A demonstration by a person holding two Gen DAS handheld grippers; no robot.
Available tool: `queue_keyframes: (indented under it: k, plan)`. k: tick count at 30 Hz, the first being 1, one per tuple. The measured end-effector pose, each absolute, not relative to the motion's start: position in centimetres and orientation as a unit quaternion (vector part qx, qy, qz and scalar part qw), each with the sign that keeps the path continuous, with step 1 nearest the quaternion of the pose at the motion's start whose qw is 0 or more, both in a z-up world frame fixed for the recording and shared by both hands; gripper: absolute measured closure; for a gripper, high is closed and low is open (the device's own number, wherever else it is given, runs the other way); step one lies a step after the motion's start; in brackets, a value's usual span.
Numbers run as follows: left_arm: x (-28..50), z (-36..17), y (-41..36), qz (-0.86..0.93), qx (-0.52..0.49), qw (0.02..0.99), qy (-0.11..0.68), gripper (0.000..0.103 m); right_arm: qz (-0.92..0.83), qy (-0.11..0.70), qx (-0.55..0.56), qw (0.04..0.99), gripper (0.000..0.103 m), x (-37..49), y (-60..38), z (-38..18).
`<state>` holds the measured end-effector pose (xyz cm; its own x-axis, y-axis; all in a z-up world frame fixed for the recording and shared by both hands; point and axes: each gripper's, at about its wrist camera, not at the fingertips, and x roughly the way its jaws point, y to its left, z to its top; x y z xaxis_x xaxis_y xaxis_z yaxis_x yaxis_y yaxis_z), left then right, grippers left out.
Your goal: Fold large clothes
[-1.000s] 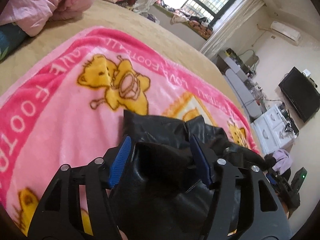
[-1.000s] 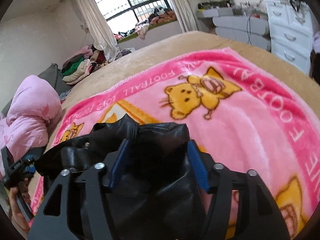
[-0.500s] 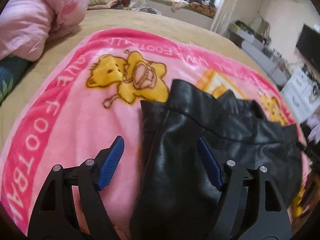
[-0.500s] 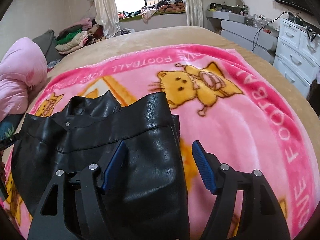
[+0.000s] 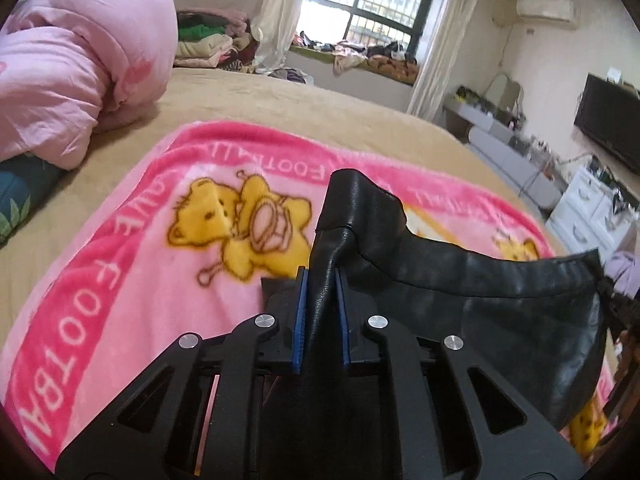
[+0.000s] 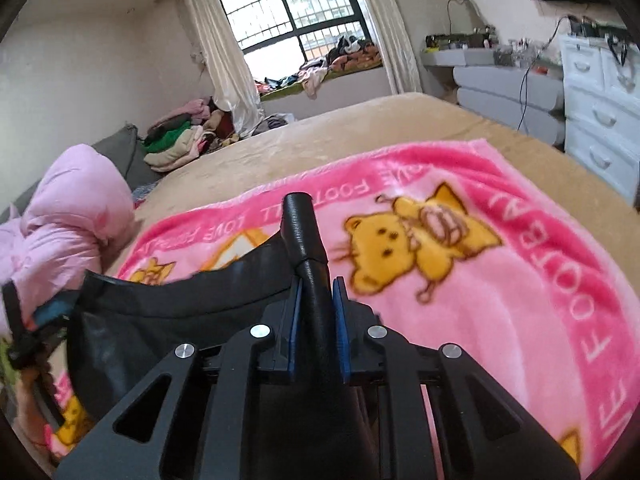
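Both grippers have just clamped down on the black leather jacket (image 5: 460,280): left gripper (image 5: 320,312) and right gripper (image 6: 316,312) each pinch a bunched edge, the rest sagging between them over the pink blanket (image 6: 500,300). Looks heavy, floppy and slick, so I'd grab seams or hems. No containers here.

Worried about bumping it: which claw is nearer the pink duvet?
Left. The left claw, just closed on the black jacket, is on the pink duvet side; the right claw, likewise just closed on it, is across the jacket, farther away.
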<state>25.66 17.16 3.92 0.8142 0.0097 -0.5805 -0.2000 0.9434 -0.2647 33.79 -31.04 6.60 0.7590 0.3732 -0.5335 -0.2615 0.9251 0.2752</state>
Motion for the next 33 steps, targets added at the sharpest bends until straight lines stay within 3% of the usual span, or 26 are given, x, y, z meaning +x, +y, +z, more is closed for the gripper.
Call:
queue_keyframes:
  k: [12,21,29,32,33]
  plan:
    - [29.7,-0.2,17.5,0.075,-0.166,0.92,0.348,0.098,0.115,0.364,0.12,0.916,0.092,37.2,-31.4,0.5]
    - [31.1,-4.0,17.9,0.087,-0.175,0.901,0.388,0.092,0.099,0.394,0.112,0.907,0.091,37.7,-31.1,-1.9]
    - [30.9,-4.0,17.7,0.084,-0.168,0.899,0.396,0.091,0.093,0.403,0.097,0.905,0.087,37.2,-30.9,-2.8]
    - [30.7,-3.6,17.5,0.09,-0.159,0.899,0.397,0.087,0.087,0.407,0.083,0.905,0.082,37.0,-30.5,-2.6]
    - [30.6,-3.5,17.4,0.093,-0.155,0.899,0.398,0.084,0.084,0.411,0.08,0.904,0.075,37.0,-30.6,-2.6]
